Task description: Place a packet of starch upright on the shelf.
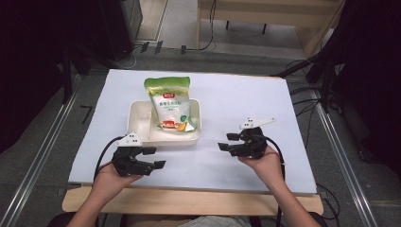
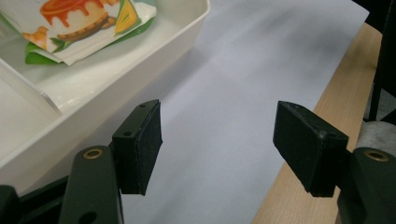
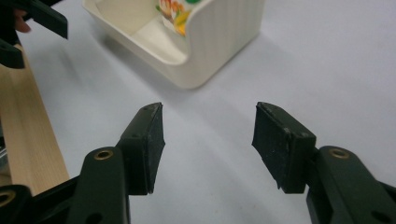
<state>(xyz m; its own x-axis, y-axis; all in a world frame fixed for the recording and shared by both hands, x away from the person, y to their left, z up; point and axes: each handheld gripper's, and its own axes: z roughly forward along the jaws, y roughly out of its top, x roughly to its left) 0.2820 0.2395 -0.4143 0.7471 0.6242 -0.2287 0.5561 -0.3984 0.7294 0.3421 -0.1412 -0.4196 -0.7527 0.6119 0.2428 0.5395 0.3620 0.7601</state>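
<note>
A green and white food pouch (image 1: 171, 104) with a dessert picture leans in a cream plastic tray (image 1: 139, 118) at the middle of the white table sheet. Its lower end (image 2: 84, 25) lies in the tray's larger compartment (image 2: 154, 51). My left gripper (image 1: 153, 158) rests near the front edge, just in front of the tray's near left corner, open and empty (image 2: 217, 149). My right gripper (image 1: 227, 142) sits to the right of the tray, also open with nothing between its jaws (image 3: 210, 140). The tray corner (image 3: 219, 42) stands ahead of it.
The white sheet (image 1: 246, 101) covers a wooden table whose front edge (image 1: 189, 201) shows bare. Metal rails run along both sides, and cables (image 1: 307, 101) lie on the floor at the right. A wooden bench (image 1: 265, 14) stands beyond the table.
</note>
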